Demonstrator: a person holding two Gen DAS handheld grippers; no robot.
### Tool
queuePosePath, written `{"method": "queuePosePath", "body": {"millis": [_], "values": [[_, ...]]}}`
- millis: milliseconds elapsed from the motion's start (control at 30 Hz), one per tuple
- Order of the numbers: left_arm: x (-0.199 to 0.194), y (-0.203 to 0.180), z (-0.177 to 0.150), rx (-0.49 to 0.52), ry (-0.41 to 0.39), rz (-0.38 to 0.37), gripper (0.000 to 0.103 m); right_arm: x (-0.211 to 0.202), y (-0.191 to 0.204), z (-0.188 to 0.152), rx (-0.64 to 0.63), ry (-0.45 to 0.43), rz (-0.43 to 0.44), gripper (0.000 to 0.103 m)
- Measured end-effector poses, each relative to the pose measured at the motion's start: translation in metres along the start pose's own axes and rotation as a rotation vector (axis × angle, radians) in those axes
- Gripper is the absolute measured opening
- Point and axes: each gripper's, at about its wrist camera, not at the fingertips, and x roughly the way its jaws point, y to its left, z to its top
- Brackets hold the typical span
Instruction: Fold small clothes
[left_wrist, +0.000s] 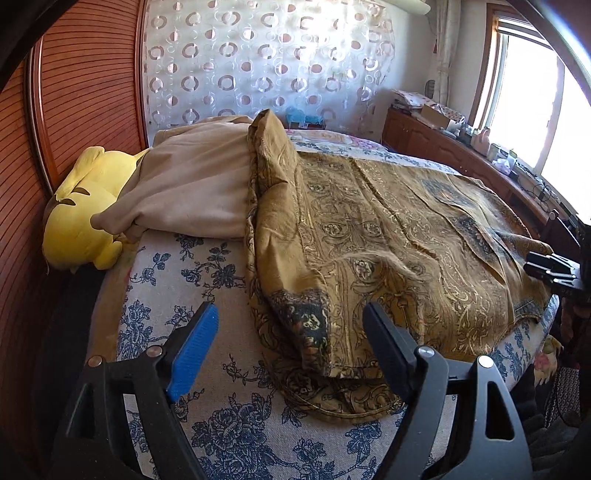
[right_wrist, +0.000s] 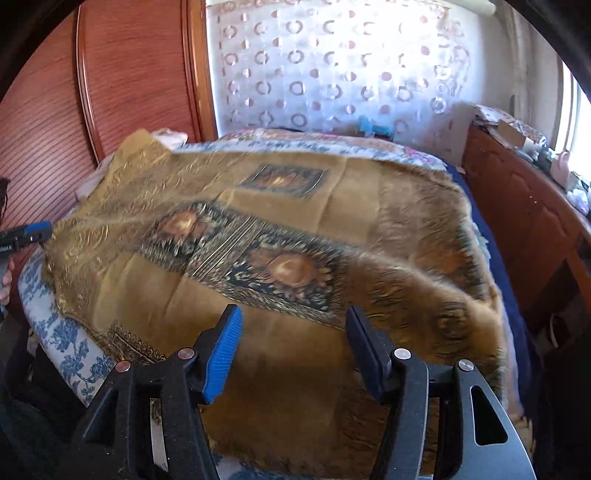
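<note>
Across the bed (left_wrist: 207, 424) lies the patterned brown garment (left_wrist: 388, 236), spread flat, likely for folding. Both the left tongs (left_wrist: 290, 347) and the right tongs (right_wrist: 293, 350) gape empty above its near edge, seemingly poised to grab it.

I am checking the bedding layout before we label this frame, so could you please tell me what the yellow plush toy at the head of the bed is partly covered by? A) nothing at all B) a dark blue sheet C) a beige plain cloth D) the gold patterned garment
C: in the left wrist view the beige plain cloth drapes over the right part of the yellow plush toy, while the gold patterned garment lies further right.
</note>
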Motion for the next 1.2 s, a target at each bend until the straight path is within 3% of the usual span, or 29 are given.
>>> {"method": "queuePosePath", "body": {"millis": [133,400,667,1000,1033,1067,1133,1200], "values": [[-0.002,0.004,0.004,-0.036,-0.038,0.018,0.081,0.016,0.005,-0.006,-0.030,0.033,-0.022,0.061],[0.003,0.015,0.013,-0.074,-0.057,0.035,0.081,0.015,0.003,-0.010,-0.022,-0.021,-0.027,0.066],[0.025,0.020,0.011,-0.103,0.003,0.021,0.045,0.002,0.009,-0.026,-0.024,-0.059,-0.035,0.068],[0.035,0.011,0.007,-0.078,0.047,0.032,0.044,0.000,0.007,-0.025,-0.027,-0.062,-0.026,0.069],[0.035,0.011,0.007,-0.074,0.048,0.031,0.038,0.000,0.007,-0.025,-0.027,-0.062,-0.026,0.069],[0.035,0.010,0.007,-0.068,0.051,0.023,0.023,0.000,0.007,-0.025,-0.027,-0.063,-0.026,0.069],[0.034,0.006,0.008,-0.062,0.051,0.007,0.009,0.000,0.007,-0.026,-0.027,-0.065,-0.024,0.070],[0.028,0.000,0.012,-0.052,0.033,-0.020,0.006,0.000,0.007,-0.025,-0.028,-0.066,-0.023,0.070]]}}
